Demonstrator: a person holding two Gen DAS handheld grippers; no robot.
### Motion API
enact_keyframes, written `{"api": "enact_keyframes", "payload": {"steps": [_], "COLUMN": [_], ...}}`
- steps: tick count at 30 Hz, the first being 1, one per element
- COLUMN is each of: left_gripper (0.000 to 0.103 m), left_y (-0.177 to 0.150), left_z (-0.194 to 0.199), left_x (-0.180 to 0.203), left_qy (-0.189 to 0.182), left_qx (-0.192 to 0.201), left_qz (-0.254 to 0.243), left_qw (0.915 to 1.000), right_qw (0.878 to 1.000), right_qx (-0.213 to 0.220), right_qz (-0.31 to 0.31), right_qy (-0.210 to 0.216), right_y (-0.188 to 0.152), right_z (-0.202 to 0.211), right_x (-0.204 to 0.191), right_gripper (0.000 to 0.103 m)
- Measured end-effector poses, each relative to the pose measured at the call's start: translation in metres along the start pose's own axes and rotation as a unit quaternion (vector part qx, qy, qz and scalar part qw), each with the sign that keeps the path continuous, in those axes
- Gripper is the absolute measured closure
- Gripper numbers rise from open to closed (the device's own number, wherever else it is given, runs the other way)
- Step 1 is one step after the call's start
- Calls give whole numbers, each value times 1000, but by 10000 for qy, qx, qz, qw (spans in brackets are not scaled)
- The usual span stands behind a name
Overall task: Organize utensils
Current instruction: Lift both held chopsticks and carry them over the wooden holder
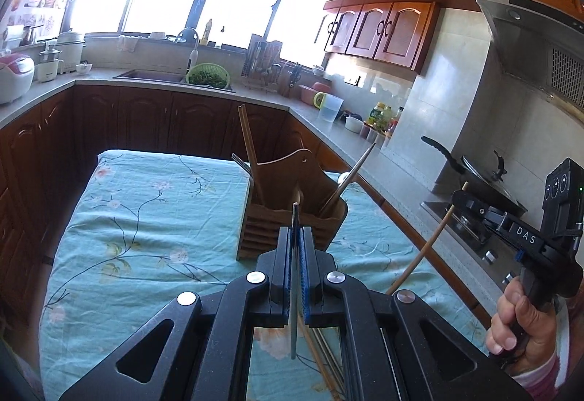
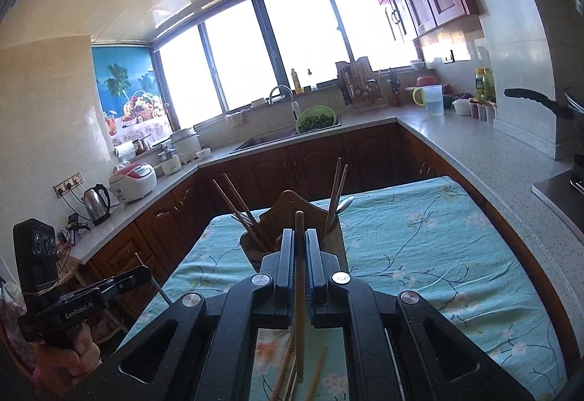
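A wooden utensil holder (image 1: 292, 218) stands on the floral-cloth table (image 1: 146, 236), with chopsticks (image 1: 250, 149) and a spoon (image 1: 352, 178) in it. My left gripper (image 1: 296, 240) is shut on a grey metal chopstick (image 1: 294, 291), held upright just before the holder. My right gripper (image 2: 300, 247) is shut on a light wooden chopstick (image 2: 299, 291), close in front of the holder (image 2: 292, 215). The right gripper also shows in the left wrist view (image 1: 460, 198), with its chopstick (image 1: 423, 247). More chopsticks (image 2: 317, 375) lie on the cloth below the grippers.
A kitchen counter (image 1: 365, 145) wraps round the table, with a sink and green colander (image 1: 208, 74), rice cookers (image 1: 14, 74), a kettle (image 2: 96, 202), jars and a jug (image 1: 330, 107). A stove with a pan (image 1: 485, 182) is on the right.
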State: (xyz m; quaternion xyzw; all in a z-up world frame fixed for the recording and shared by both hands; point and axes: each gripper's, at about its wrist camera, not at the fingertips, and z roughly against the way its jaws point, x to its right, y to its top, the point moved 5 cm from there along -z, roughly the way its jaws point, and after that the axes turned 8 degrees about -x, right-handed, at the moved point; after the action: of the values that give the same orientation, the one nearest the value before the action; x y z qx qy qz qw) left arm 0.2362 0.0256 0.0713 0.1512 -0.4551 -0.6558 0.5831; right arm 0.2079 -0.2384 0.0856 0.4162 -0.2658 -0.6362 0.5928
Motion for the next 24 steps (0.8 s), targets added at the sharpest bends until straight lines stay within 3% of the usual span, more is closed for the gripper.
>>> {"api": "enact_keyframes", "payload": {"steps": [13,24], "left_gripper": [101,101], "left_y": [27,88], "left_z": [1,-7], "left_x": [0,3], "left_qy": [22,137], "left_qx": [387,1129], "left_qz": [-60,-326], "left_qw": [9992,9930], "right_qw": [9997,9955], "right_qx": [221,940], "right_qz": [-125,-56], "right_qy": [4,-77], "right_y": [14,81], "right_z": [-3,-7], "right_x": [3,-1], "right_gripper": [98,98]}}
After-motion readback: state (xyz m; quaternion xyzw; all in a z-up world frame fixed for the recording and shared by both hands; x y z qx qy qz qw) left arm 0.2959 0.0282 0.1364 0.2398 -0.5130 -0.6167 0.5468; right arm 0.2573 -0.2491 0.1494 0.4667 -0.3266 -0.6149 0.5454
